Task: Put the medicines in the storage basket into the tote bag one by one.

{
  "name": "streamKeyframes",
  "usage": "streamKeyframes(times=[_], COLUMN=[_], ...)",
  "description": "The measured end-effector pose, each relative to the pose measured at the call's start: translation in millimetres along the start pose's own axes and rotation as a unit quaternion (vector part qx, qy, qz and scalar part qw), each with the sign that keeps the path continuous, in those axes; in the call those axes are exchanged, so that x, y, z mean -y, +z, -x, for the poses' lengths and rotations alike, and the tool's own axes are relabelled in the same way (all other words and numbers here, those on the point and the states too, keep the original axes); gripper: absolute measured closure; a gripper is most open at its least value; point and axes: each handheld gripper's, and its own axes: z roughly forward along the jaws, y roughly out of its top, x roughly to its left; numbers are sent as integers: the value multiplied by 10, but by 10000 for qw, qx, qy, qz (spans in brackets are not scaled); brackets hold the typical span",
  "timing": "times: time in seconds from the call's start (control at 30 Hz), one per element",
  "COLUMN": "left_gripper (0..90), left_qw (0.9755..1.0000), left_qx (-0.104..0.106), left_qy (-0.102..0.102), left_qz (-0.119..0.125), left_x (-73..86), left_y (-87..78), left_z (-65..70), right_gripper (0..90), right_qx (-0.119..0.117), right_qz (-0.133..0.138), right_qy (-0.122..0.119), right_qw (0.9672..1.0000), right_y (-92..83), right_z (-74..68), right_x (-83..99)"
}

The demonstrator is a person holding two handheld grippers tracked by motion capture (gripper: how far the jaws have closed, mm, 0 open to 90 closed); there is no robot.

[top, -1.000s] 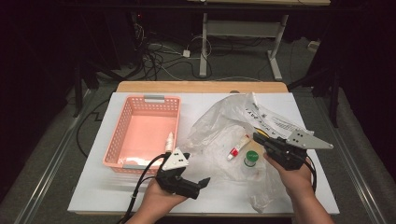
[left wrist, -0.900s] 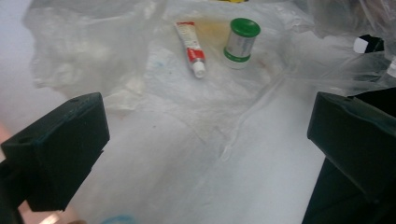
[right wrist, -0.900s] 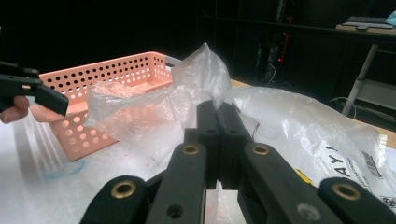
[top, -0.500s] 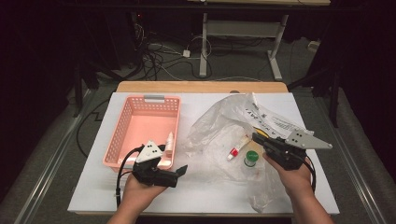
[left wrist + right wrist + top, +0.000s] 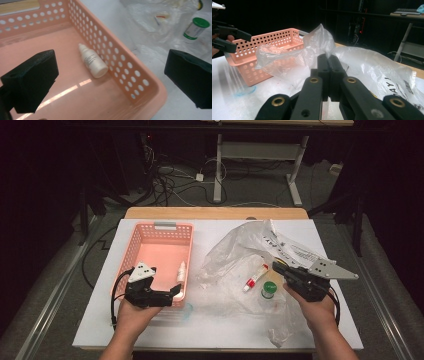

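Note:
A pink perforated basket (image 5: 127,255) (image 5: 130,67) stands on the left of the white table, and a small white bottle (image 5: 181,271) (image 5: 93,61) lies inside against its right wall. My left gripper (image 5: 175,295) (image 5: 111,67) hovers open over the basket's near right corner, with nothing between its jaws. On the right lies a clear plastic bag (image 5: 235,255) (image 5: 372,67). My right gripper (image 5: 276,266) (image 5: 328,58) is shut on its film and holds the edge up. A green-capped jar (image 5: 269,289) (image 5: 196,28) and a red-capped tube (image 5: 255,276) (image 5: 160,18) lie in the bag.
The white table top (image 5: 215,330) sits on a wooden desk (image 5: 215,213). Cables and table legs (image 5: 218,170) stand on the dark floor behind. A cable (image 5: 116,290) trails from the left gripper along the basket's left side.
My left gripper has moved left from the table in front of the bag to the basket's near right corner. The right gripper and bag have stayed put.

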Motion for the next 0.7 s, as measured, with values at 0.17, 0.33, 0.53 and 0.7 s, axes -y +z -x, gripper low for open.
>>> streamKeyframes(times=[0.17, 0.33, 0.53, 0.7], left_gripper=[0, 0, 0, 0], left_qw=[9999, 9997, 9996, 9997], left_qx=[-109, -226, -171, -173], left_qy=[-63, -5, -122, -102], left_qz=[24, 92, 197, 158], left_x=[10, 0, -66, -166], left_y=[-15, -12, 55, 104], left_z=[-62, -47, -53, -46], right_gripper=[900, 900, 900, 900], right_qx=[-5, -28, -62, -84], right_qz=[7, 0, 15, 30], right_qy=[-16, -15, -42, -30], right_qw=[10000, 10000, 10000, 10000], right_y=[2, 2, 12, 20], right_z=[-10, -16, 2, -1], right_x=[-2, -7, -13, -16])
